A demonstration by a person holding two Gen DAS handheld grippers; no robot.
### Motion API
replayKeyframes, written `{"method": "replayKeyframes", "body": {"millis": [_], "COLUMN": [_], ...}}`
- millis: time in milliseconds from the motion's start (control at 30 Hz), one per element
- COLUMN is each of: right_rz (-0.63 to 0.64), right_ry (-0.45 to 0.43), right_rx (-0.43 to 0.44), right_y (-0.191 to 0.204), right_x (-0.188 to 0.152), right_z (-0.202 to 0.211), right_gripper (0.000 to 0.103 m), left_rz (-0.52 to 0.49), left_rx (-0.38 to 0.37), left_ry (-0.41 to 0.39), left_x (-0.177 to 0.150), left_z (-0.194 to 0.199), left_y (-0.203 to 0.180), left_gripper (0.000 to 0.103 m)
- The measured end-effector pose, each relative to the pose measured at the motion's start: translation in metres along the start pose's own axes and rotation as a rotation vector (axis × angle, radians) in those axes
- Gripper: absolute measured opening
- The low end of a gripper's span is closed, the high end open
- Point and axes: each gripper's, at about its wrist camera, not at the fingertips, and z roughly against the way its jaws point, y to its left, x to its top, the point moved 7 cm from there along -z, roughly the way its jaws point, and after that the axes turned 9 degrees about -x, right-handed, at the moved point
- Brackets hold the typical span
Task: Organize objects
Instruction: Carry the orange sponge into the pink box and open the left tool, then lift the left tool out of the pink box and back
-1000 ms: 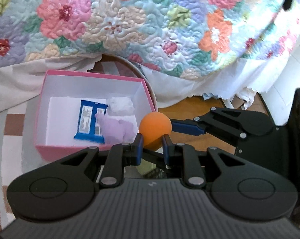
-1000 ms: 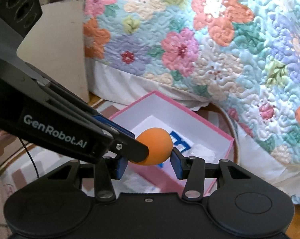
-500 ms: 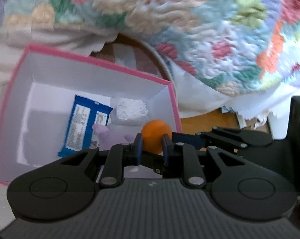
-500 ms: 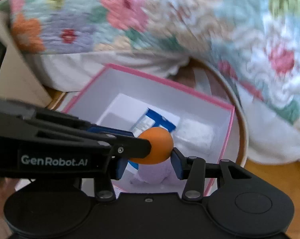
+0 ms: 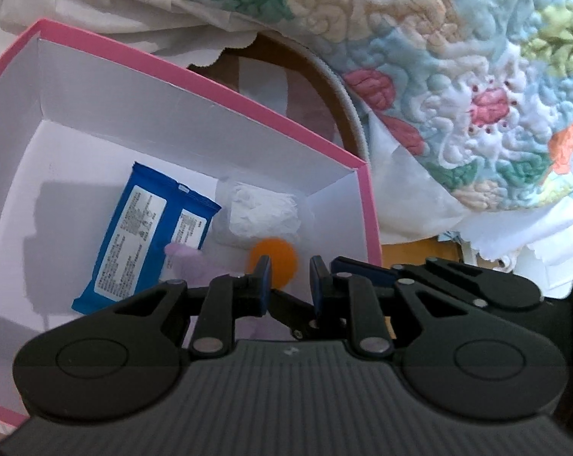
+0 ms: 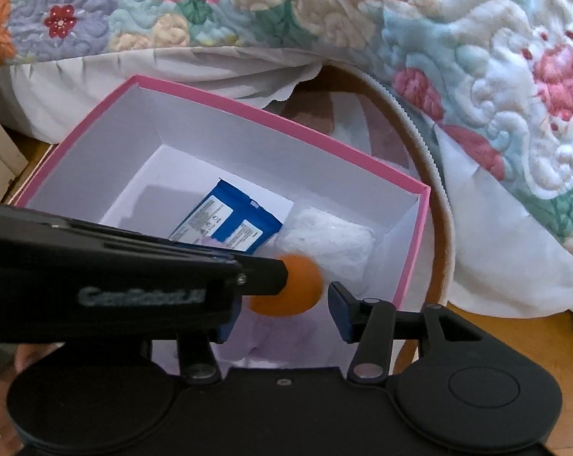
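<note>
While both of my tongs hang over the pink box (image 6: 225, 108), the orange ball (image 6: 286, 285) sits blurred between the pads of the right tongs (image 6: 282, 307), whose jaws are opening. On its right side I see a clear gap between the ball and the blue pad; its left side is hidden behind the left tongs' finger, so I cannot tell whether anything touches it there. I cannot say either whether the ball rests on the box floor or is in the air.

From the left wrist view, the left tongs (image 5: 288, 279) are at their narrowest with nothing between the pads, and the orange ball (image 5: 277, 260) shows just beyond the left pad, over the white floor of the pink box (image 5: 195, 76).

Inside the box a blue packet (image 5: 146, 239) lies flat with its printed label up, left of centre. A white crumpled bundle in clear wrap (image 5: 261, 214) lies just to its right, in the far right corner. A soft lilac item (image 5: 189, 264) lies at the near end of the packet, partly hidden by the tongs; in the right wrist view it (image 6: 275, 338) shows below the ball.

Behind the box hangs a floral quilt (image 6: 476, 57) with a white bed skirt (image 6: 172, 72) under it, and a round rug (image 6: 434, 197) with a pale trim curves past the box's right side over the wooden floor (image 6: 514, 326).
</note>
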Motion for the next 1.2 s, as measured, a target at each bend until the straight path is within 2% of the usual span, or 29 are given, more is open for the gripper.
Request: {"method": "replayKeyframes", "body": {"millis": [67, 167, 267, 533, 700, 800, 1100, 1200], "right_rz": [-0.01, -0.023, -0.057, -0.108, -0.095, -0.105, -0.019, 0.008], "right_ry": [-0.02, -0.061, -0.086, -0.135, -0.193, -0.263, -0.317, -0.313], "right_rx": [-0.003, -0.024, 0.01, 0.106, 0.141, 0.161, 0.168, 0.19], "right_y": [-0.002, -0.009, -0.014, -0.007, 0.002, 0.0, 0.015, 0.023], "right_x": [0.001, 0.001, -0.006, -0.037, -0.041, -0.053, -0.078, -0.09], "right_z": [0.002, 0.007, 0.018, 0.054, 0.098, 0.131, 0.203, 0.223], "right_gripper": [0.056, 0.056, 0.057, 0.057, 0.059, 0.06, 0.064, 0.064], "left_rz": [-0.013, -0.042, -0.08, -0.162, -0.247, -0.287, -0.281, -0.274], "left_rx": [0.019, 0.035, 0.066, 0.14, 0.169, 0.186, 0.172, 0.135], "left_ry": [-0.026, -0.036, -0.022, 0.029, 0.024, 0.037, 0.049, 0.009], "left_x": [0.002, 0.0, -0.006, -0.029, -0.037, -0.05, -0.079, -0.087], "left_z": [0.003, 0.013, 0.025, 0.071, 0.11, 0.134, 0.196, 0.219], "left_y": [0.0, -0.003, -0.006, -0.023, -0.045, -0.052, -0.067, -0.077], "left_gripper": [0.023, 0.024, 0.032, 0.034, 0.042, 0.043, 0.043, 0.043]}}
